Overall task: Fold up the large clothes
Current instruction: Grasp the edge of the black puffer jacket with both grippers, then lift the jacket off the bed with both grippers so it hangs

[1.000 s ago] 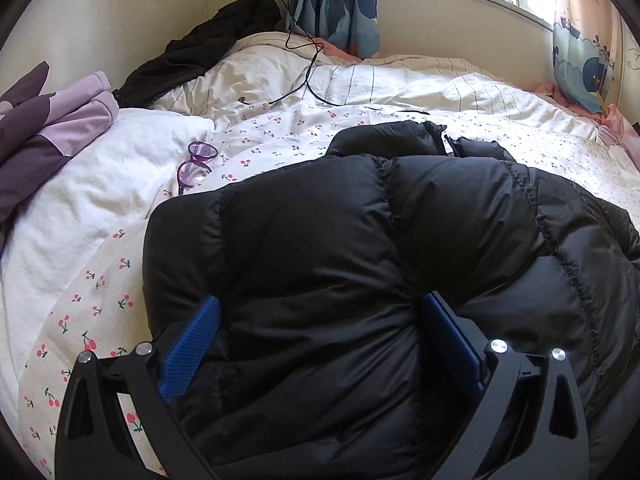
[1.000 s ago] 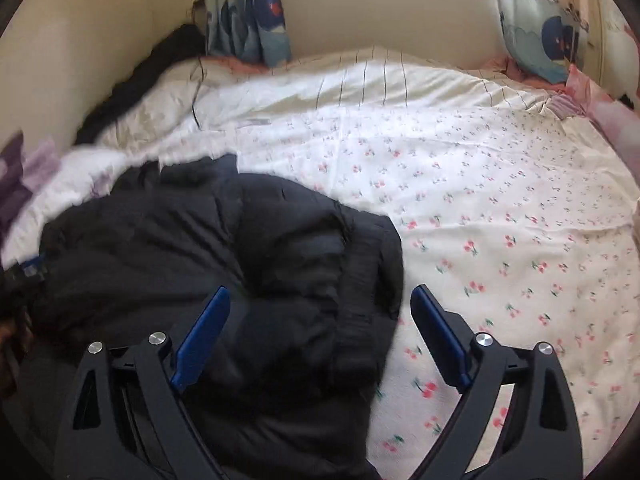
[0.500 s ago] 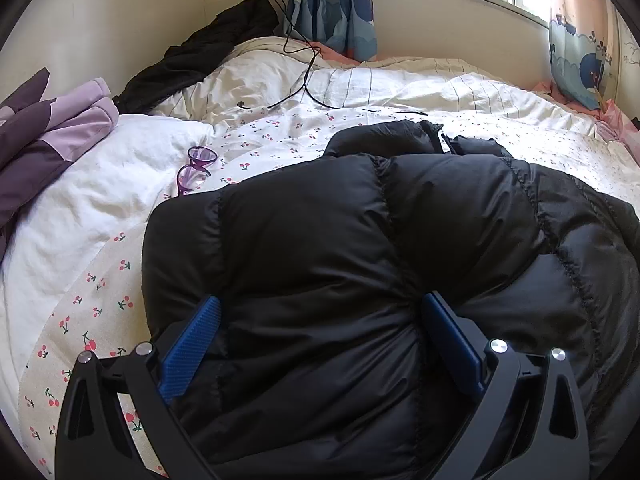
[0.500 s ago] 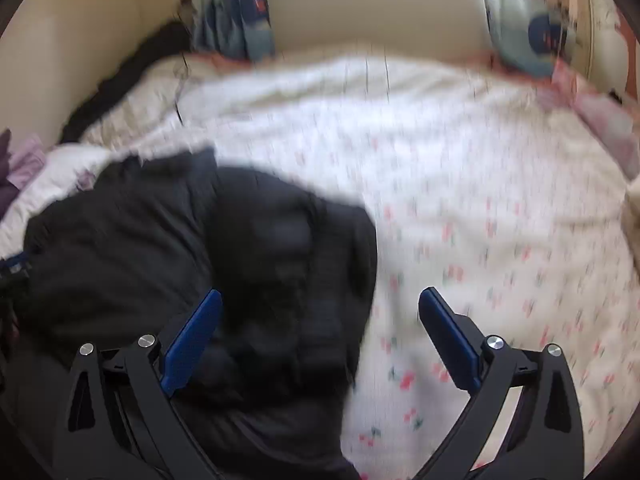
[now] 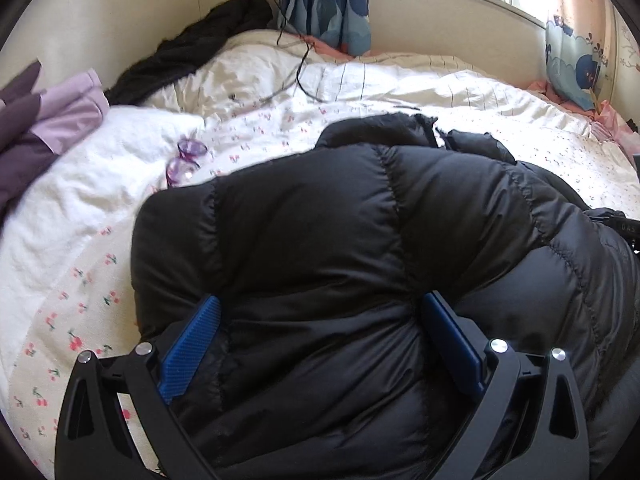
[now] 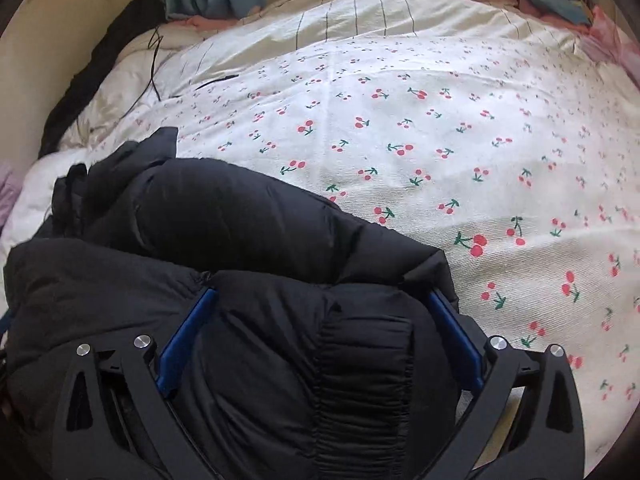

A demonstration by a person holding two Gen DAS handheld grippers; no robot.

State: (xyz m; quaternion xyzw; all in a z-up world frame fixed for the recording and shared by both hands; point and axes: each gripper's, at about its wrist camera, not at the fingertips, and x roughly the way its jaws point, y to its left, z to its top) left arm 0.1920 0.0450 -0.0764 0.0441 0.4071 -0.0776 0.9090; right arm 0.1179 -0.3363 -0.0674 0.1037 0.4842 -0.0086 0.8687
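The right gripper (image 6: pixel 320 304), jaws spread wide, straddles the black puffer jacket (image 6: pixel 240 240) and its ribbed cuff (image 6: pixel 364 360) at lower centre. The left gripper (image 5: pixel 320 312), also spread, presses into the jacket filling the lower frame on the cherry-print quilt (image 6: pixel 440 120).

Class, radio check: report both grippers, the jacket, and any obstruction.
Left gripper and right gripper wide open, astride black jacket. Jacket bunched on bed. Purple glasses beside it.
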